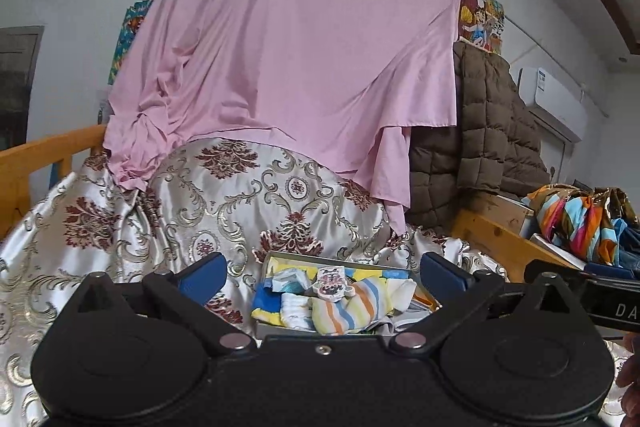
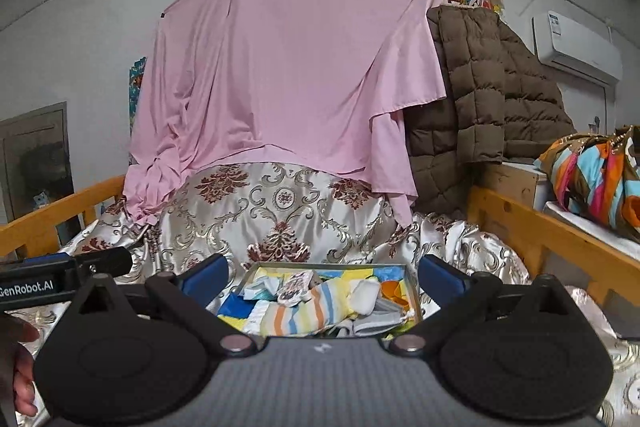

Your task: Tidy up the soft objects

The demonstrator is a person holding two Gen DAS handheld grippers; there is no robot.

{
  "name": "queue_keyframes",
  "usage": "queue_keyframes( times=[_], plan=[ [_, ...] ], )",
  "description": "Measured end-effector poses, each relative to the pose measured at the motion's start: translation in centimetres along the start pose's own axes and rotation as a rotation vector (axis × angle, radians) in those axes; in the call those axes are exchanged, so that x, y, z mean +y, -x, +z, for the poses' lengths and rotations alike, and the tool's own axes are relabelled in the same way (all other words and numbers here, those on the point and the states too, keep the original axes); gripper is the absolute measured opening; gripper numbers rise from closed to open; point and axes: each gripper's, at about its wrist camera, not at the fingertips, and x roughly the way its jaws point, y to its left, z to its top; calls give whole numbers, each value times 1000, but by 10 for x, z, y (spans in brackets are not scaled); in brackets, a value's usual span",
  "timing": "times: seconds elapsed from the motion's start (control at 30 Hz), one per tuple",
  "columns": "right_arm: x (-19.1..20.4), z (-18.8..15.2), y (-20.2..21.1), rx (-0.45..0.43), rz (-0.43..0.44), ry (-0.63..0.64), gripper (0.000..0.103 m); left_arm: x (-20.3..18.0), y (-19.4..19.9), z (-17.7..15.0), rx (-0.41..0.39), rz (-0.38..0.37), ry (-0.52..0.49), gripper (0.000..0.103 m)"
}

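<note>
Both the left gripper (image 1: 323, 271) and the right gripper (image 2: 323, 271) hung spread wide and empty over a shallow grey rectangular tray (image 2: 412, 277) on the bed's silver damask bedspread (image 2: 280, 215); a pastel-striped knit sock (image 2: 304, 315) lay bundled inside it among other small soft socks

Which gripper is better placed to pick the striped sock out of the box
Right, by a small margin. Both grippers, left and right, are open and face the box, but the striped sock lies more centred between the right gripper's fingers than the left's.
</note>
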Motion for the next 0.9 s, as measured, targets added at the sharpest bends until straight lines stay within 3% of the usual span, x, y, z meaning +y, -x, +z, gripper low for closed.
queue_keyframes(
  times=[0.63,0.9],
  plan=[
    [25,-37,67,16,-17,-15,103,16,70,-33,22,21,16,102],
    [29,-63,81,54,-29,-40,103,26,88,-59,62,82,31,102]
  ],
)
